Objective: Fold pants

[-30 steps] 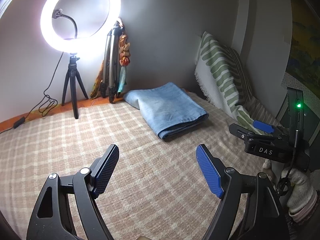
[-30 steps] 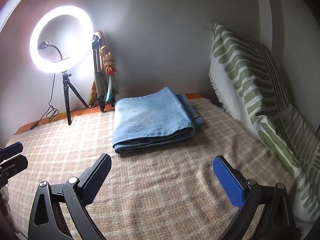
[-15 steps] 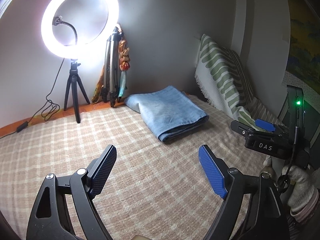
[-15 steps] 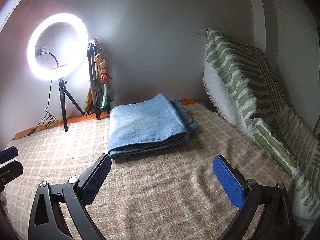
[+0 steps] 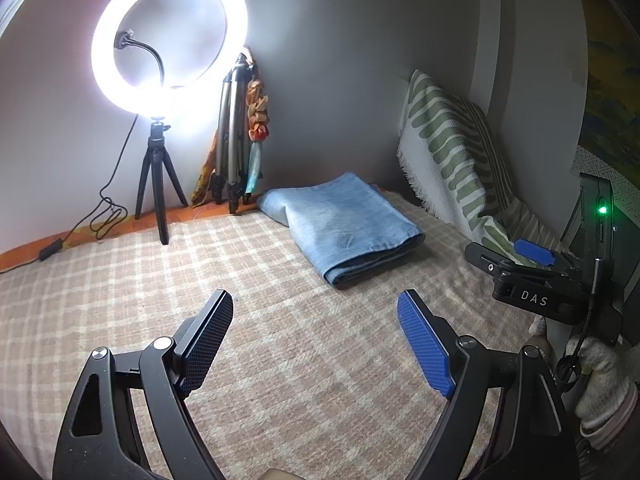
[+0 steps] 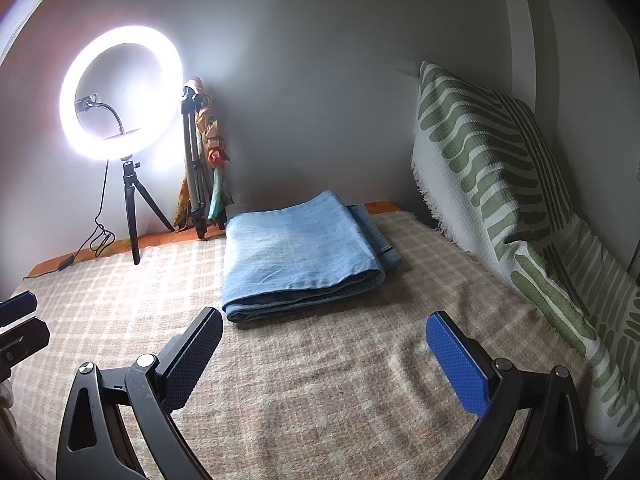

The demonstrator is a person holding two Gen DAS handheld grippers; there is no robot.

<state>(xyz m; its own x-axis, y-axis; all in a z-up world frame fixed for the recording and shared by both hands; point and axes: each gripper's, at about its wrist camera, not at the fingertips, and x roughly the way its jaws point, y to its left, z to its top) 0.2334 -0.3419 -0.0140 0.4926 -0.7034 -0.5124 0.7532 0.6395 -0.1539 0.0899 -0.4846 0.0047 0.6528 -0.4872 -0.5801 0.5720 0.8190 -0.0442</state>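
**Both grippers drawn back from the folded pants**

Over the last second I had pulled both grippers away from the bundle: in the right wrist view the folded light-blue denim pants (image 6: 298,254) sat higher and smaller in the frame than before, and more checked blanket showed in front of my tongs.

The left gripper (image 5: 316,340) hung over the beige-and-cream checked blanket (image 5: 120,288) with its blue-padded tongs spread wide and nothing between them. The right gripper (image 6: 324,356) was the same, tongs apart and empty above the blanket (image 6: 320,400).

The pants (image 5: 348,224) lay in a flat rectangular stack at the centre of both frames, resting on the blanket, well apart from either gripper. At the upper left a lit white ring light on a black tripod (image 6: 120,92) stood against the wall, with a folded silver tripod (image 6: 194,168) just beside it. A green-and-white patterned pillow (image 6: 492,168) leaned at the right side. In the left wrist view my right gripper (image 5: 534,270) showed at the right edge.
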